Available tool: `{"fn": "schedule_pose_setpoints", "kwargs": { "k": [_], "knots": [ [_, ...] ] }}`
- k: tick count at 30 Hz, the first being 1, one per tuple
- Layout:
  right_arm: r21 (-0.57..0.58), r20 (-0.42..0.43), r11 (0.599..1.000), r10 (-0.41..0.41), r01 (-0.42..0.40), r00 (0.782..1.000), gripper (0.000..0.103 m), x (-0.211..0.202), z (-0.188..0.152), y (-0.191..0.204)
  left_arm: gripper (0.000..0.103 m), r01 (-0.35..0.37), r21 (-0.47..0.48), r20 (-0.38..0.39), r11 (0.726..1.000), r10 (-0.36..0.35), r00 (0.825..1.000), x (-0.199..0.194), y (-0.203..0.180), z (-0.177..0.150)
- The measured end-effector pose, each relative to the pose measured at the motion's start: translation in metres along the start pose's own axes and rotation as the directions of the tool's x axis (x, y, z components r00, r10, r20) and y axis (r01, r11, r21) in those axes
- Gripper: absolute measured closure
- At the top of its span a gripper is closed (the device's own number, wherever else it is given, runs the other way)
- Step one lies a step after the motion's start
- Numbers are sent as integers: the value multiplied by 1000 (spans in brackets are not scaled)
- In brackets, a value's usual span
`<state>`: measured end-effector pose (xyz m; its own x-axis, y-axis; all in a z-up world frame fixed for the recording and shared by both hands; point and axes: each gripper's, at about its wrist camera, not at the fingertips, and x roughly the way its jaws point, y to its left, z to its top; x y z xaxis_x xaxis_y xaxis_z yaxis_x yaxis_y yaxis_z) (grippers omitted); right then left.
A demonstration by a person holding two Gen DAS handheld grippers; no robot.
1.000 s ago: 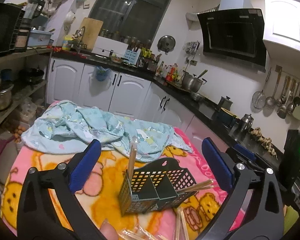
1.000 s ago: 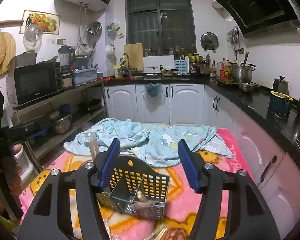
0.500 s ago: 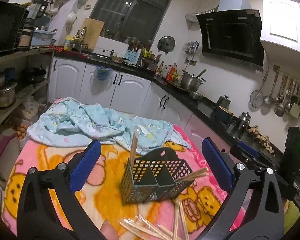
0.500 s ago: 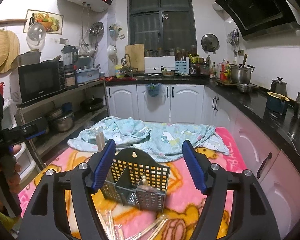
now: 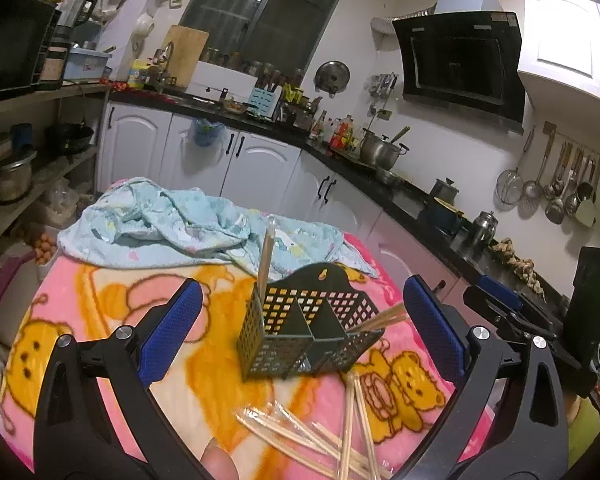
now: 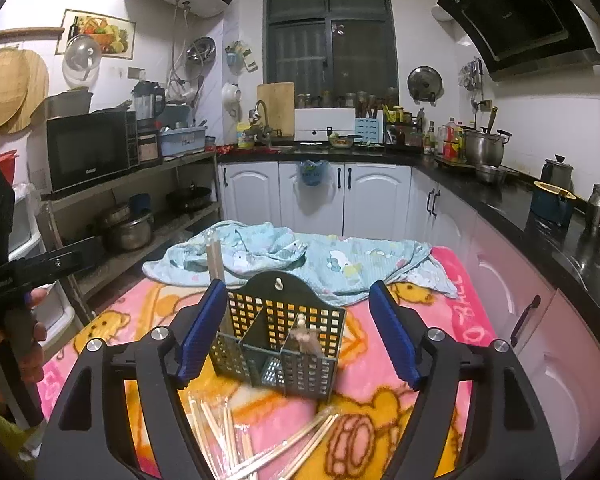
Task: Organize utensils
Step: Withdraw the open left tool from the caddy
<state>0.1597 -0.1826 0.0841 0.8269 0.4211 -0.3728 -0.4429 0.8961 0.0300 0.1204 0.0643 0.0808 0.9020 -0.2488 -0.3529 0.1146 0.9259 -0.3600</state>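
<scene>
A dark green perforated utensil caddy (image 5: 300, 336) (image 6: 276, 344) stands on the pink cartoon blanket (image 5: 100, 320). A wrapped chopstick pair (image 5: 266, 256) stands upright in its left compartment. More chopsticks (image 5: 380, 318) lean out of its right one. Several loose chopsticks (image 5: 320, 436) (image 6: 228, 436) lie on the blanket in front of the caddy. My left gripper (image 5: 300, 292) is open wide and empty, short of the caddy. My right gripper (image 6: 298, 286) has its jaws opening with nothing pressed between the pads; the caddy lies beyond its tips.
A crumpled light blue cloth (image 5: 172, 224) covers the far side of the table. A black counter (image 6: 540, 208) with white cabinets runs along the right and back. Shelves with pots (image 6: 128, 232) stand at the left. A hand (image 6: 4, 352) holds the left gripper's handle.
Both grippers have drawn back from the caddy, so the loose chopsticks in front now show. The right gripper's jaws have spread wider. The caddy has stayed in place.
</scene>
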Motion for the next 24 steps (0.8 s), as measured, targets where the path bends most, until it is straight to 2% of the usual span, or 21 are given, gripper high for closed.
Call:
{"fn": "schedule_pose_setpoints", "kwargs": {
  "k": [24],
  "knots": [
    [2,-72,1000,-13,13,997,32,-17,-40,6,11,-23,-8,-100,1000,22,995,0,6,-41]
  ]
}}
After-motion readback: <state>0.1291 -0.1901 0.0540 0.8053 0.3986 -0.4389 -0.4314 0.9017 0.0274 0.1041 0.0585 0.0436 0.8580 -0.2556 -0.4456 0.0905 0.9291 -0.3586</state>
